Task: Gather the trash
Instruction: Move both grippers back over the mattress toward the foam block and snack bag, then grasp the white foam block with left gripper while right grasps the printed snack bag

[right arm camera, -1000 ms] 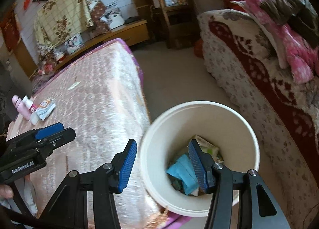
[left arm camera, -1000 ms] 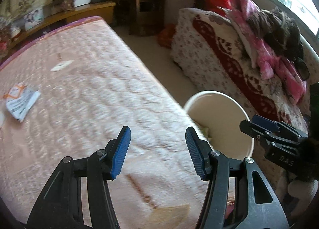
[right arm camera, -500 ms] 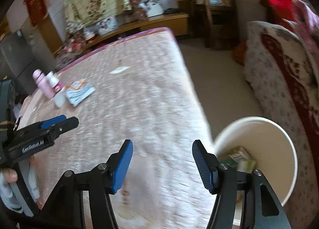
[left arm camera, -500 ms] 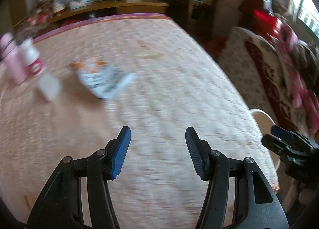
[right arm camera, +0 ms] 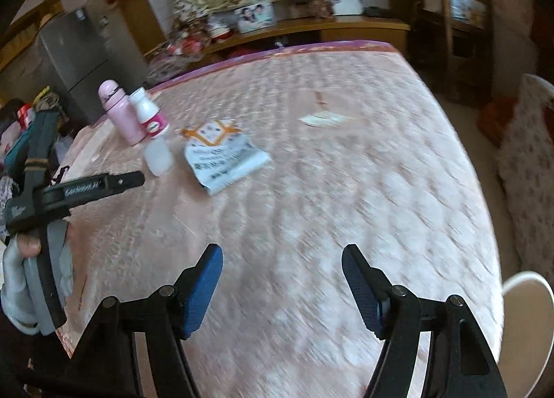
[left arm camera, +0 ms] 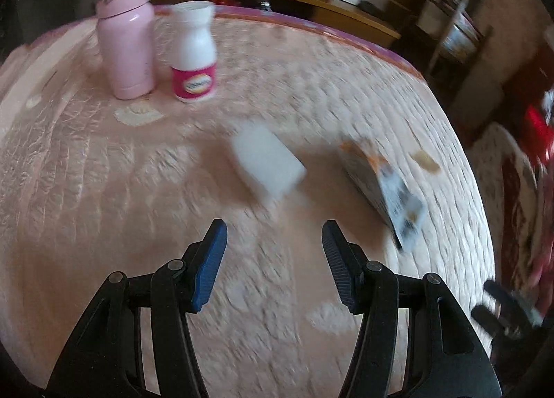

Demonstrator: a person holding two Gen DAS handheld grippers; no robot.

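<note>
The left gripper [left arm camera: 273, 238] stands parted and empty above the pink quilted bed [left arm camera: 104, 173], a blurred white cup [left arm camera: 268, 164] just beyond its tips. The right gripper [right arm camera: 282, 263], its jaws just widened, holds nothing; a printed wrapper [right arm camera: 221, 155] lies upper left, the white bin [right arm camera: 528, 297] at lower right.

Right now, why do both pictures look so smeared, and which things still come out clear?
Left wrist view: motion blur smears the white cup and the wrapper; the left gripper stays sharp. Right wrist view: the bedcover streaks near the lens, the right gripper is crisp, and fisheye bending curves the bed's edges.
</note>
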